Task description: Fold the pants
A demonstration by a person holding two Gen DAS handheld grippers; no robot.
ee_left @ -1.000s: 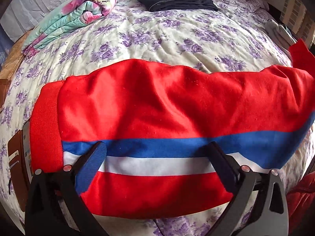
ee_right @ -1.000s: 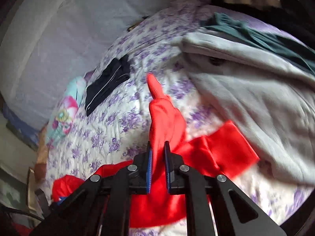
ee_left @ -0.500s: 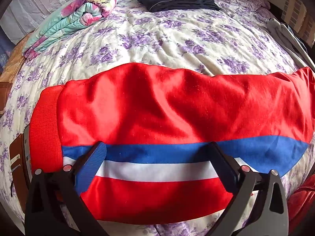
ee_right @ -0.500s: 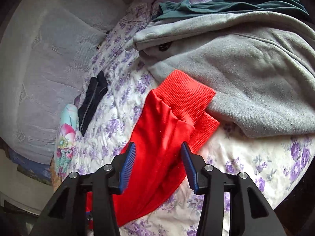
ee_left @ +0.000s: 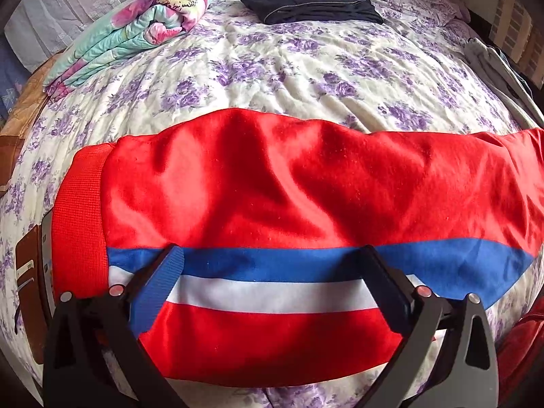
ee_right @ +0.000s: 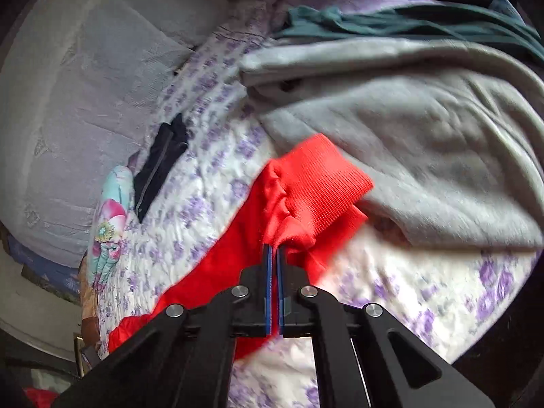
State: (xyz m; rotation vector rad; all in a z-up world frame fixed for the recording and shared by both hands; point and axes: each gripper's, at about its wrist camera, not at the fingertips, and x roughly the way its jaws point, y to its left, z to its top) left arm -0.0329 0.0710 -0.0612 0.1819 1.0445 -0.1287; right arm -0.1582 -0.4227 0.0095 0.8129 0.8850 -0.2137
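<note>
red fleece pants (ee_left: 289,183) with a blue and white side stripe lie stretched across the purple-flowered bed sheet (ee_left: 272,68). the left gripper (ee_left: 272,265) hovers over the stripe, its fingers (ee_left: 159,282) spread wide and released. the right gripper (ee_right: 274,255) has its fingers clenched on the red fabric just below the ribbed red cuff (ee_right: 326,183), beside a grey fleece garment (ee_right: 425,142).
</note>
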